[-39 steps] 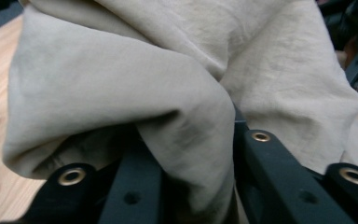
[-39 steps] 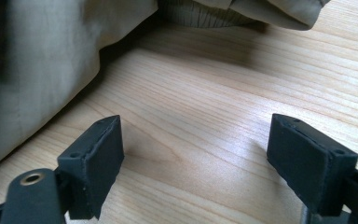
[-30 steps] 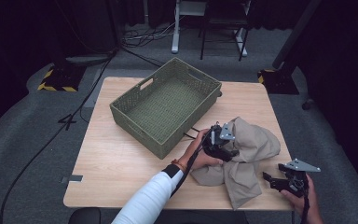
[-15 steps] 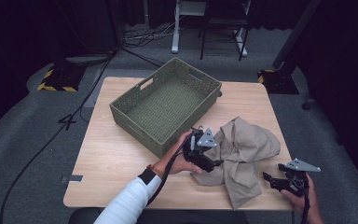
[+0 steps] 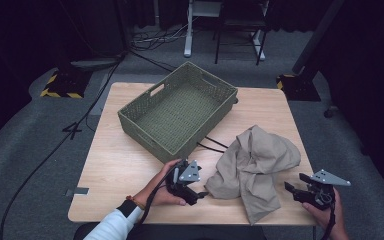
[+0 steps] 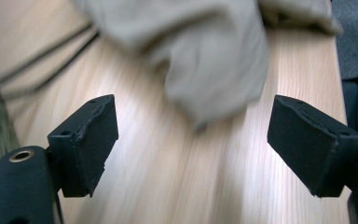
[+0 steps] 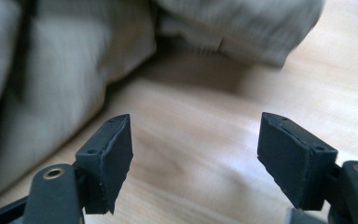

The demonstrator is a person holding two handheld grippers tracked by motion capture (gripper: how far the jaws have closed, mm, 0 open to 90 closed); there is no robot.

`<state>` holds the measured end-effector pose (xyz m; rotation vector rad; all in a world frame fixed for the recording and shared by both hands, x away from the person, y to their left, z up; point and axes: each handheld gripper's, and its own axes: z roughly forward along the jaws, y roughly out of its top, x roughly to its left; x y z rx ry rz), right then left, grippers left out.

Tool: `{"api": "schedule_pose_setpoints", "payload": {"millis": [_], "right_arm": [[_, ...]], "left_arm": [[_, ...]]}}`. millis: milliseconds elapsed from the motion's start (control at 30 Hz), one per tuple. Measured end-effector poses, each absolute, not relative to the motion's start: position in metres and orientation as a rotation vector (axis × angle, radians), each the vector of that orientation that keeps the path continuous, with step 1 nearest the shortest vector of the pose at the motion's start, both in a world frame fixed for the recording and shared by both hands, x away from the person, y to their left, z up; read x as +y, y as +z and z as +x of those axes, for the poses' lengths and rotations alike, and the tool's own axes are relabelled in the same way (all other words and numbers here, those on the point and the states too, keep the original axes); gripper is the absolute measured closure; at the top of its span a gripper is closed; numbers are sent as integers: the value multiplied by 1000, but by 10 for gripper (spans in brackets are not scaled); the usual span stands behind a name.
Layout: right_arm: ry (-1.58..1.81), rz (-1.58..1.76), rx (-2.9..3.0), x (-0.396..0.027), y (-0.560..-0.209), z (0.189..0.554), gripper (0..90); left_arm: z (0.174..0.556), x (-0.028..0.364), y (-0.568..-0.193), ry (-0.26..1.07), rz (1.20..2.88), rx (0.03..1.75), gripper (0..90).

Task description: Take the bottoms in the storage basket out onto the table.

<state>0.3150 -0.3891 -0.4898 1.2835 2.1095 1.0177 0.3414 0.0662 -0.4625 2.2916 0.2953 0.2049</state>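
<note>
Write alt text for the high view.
A crumpled beige cloth lies on a wooden table between two hand-held grippers, the left gripper at its edge, the right gripper beside it. An empty green woven basket sits behind.

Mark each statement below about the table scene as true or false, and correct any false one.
1. The beige cloth lies inside the green basket. False: it lies crumpled on the wooden table, beside the basket.
2. The left gripper has open jaws with nothing between them. True.
3. The basket holds nothing. True.
4. The right gripper is clamped on the cloth. False: its jaws stand apart over bare wood, near the cloth's edge, though they have just been closing a little.
5. Black cables run on the table between basket and cloth. True.
</note>
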Motion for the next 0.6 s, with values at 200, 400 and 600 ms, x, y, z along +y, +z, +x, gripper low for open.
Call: {"api": "schedule_pose_setpoints", "payload": {"millis": [200,400,600], "right_arm": [[1089,1225,2063,-387,-463,310,278],[1137,1112,2077,-373,-438,307,280],[1138,1045,2152,-349,-436,316,275]], "left_arm": [[336,91,-476,207,2318,365,174],[327,110,-486,212,2310,435,172],[320,130,-494,240,2310,493,172]]}}
